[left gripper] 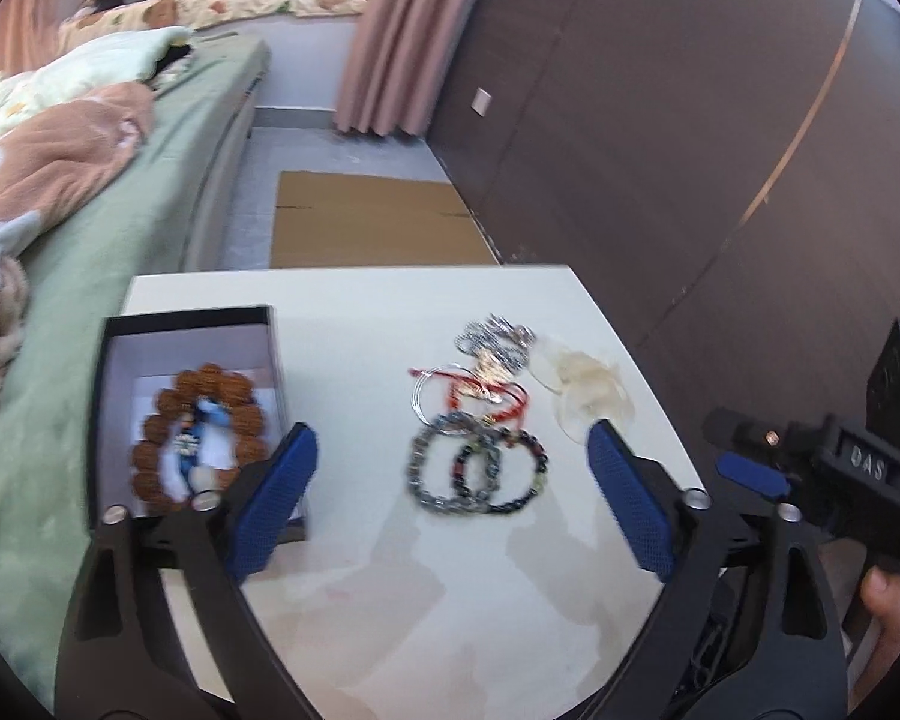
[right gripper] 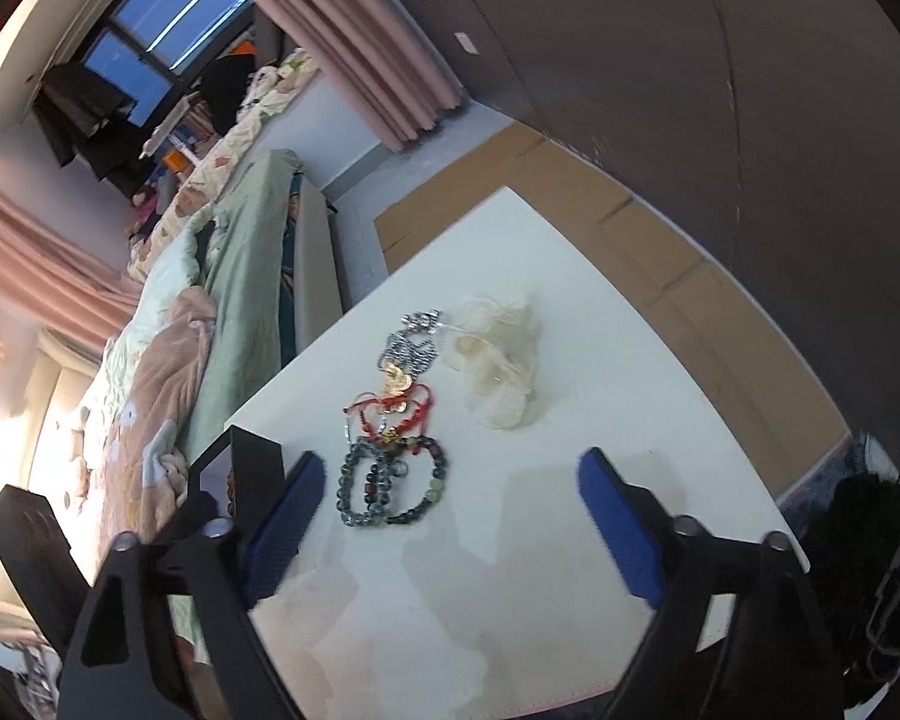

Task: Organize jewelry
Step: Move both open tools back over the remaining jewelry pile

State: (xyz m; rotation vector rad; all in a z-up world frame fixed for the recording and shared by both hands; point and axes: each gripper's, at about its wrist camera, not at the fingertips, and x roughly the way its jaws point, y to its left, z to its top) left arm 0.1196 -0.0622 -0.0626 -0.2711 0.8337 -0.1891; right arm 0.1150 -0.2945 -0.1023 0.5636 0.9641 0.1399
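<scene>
Both tools hover low over the near edge of the small white table, and neither grasps anything: the left gripper has its blue-padded fingers spread wide, and the right gripper is likewise splayed above bare tabletop. Just past the left gripper's left finger sits the open black cardboard box with a white lining, and inside it lies a bracelet of large brown wooden beads ringed around something blue and white I cannot make out. Between the left gripper's fingers, a little further on, a loose heap of jewellery rests on the table: two overlapping dark beaded bracelets nearest, touching a tangle of red cord and thin silver bangles, then a silver chain at the far end. Just beside the heap lies a crumpled sheer cream pouch. Beyond the table are flattened brown cardboard, a bed with a green sheet, and pink curtains.
</scene>
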